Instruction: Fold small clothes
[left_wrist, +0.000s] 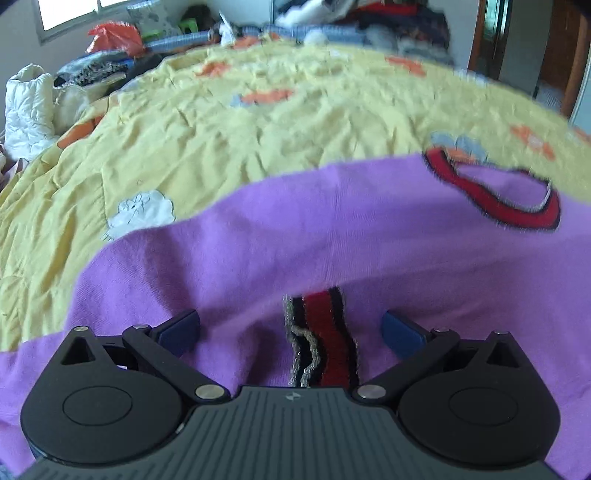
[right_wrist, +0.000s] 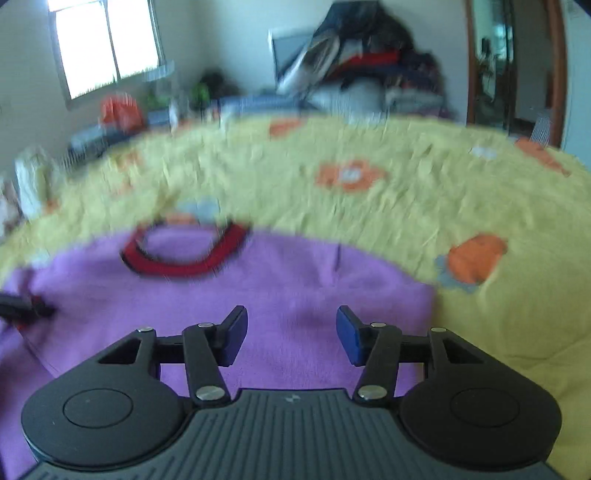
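A purple sweater (left_wrist: 332, 236) lies flat on the yellow bedspread (left_wrist: 221, 122), collar (left_wrist: 495, 192) toward frame top. Left hand-held gripper (left_wrist: 290, 328) gapes wide over a striped cuff (left_wrist: 321, 339), empty; right hand-held gripper (right_wrist: 291, 332) likewise open, empty.

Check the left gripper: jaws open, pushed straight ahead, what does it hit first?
Probably the striped cuff of the purple sweater, lying bunched between the left gripper's open jaws. Depth unclear.

- Left wrist view: low, close over purple sweater (left_wrist: 258, 240), facing across yellow bedspread (left_wrist: 258, 122) toward window.
- Right wrist view: slightly higher, same heading.
- Shared: sweater's red collar (right_wrist: 184, 264), bedspread.
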